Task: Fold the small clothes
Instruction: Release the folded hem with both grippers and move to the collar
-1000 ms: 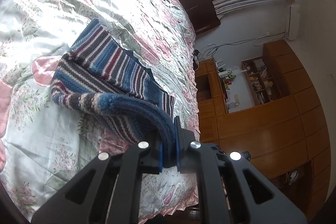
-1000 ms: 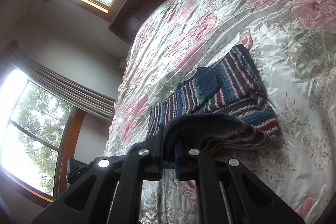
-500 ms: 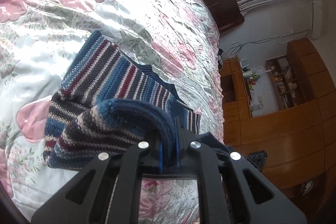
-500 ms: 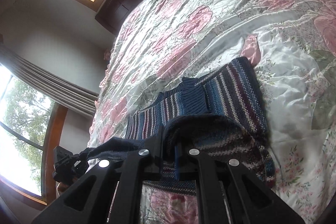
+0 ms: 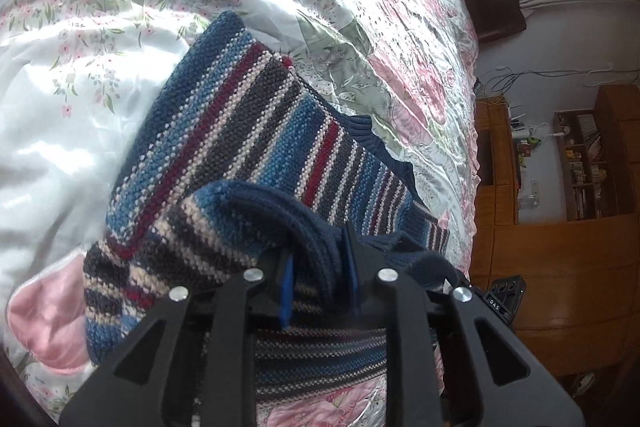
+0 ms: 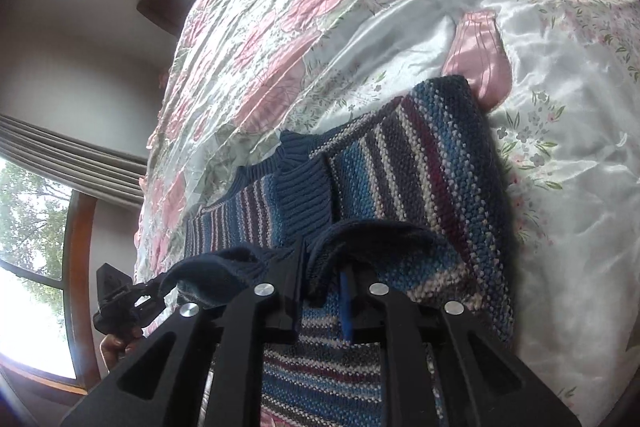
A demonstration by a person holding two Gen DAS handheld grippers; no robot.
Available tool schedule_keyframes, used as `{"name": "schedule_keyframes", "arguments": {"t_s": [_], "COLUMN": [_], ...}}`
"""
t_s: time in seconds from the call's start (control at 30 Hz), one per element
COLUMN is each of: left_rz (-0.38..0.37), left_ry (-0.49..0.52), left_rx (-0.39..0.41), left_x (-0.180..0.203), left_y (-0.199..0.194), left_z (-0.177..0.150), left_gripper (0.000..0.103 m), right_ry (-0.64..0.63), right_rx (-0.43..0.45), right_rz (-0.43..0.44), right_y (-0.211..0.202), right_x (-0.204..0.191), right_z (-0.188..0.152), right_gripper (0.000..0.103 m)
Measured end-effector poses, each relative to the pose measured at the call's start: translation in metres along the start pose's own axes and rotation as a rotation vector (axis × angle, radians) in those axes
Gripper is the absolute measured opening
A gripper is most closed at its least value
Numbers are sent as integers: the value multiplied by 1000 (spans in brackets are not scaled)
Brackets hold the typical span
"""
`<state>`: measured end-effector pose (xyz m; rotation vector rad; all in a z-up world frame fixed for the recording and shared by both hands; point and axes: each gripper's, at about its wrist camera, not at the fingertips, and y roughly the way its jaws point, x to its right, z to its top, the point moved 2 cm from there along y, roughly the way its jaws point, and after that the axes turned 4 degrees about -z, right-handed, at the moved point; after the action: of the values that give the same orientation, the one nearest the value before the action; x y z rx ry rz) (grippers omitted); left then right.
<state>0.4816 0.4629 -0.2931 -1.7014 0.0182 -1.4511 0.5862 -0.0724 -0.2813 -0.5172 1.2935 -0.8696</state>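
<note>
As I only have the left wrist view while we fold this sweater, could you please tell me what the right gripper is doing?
Observer: The right gripper has the navy hem of the sweater draped between its fingers, which stand a little apart.
Operator: Thank you. Can you see my left gripper from that side?
Observer: Yes, the left gripper shows at the lower left of the right wrist view, with a hand just below it.
Operator: And what lies beyond the bed on that side?
Observer: A wood-framed window with trees outside, below a grey curtain.
</note>
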Motion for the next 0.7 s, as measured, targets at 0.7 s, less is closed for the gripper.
{"name": "schedule_keyframes", "arguments": {"t_s": [0.7], "left_rz": [224], "left_ry": [335], "left_rx": [-88], "left_x": [6], "left_y": [35], "left_z": [57], "left_gripper": [64], "right_ry": [-217], "right_rx": [-73], "right_rz": [-134], "right_y": [16], "right_x": [-3], "right_z": [34], "right_gripper": [48]}}
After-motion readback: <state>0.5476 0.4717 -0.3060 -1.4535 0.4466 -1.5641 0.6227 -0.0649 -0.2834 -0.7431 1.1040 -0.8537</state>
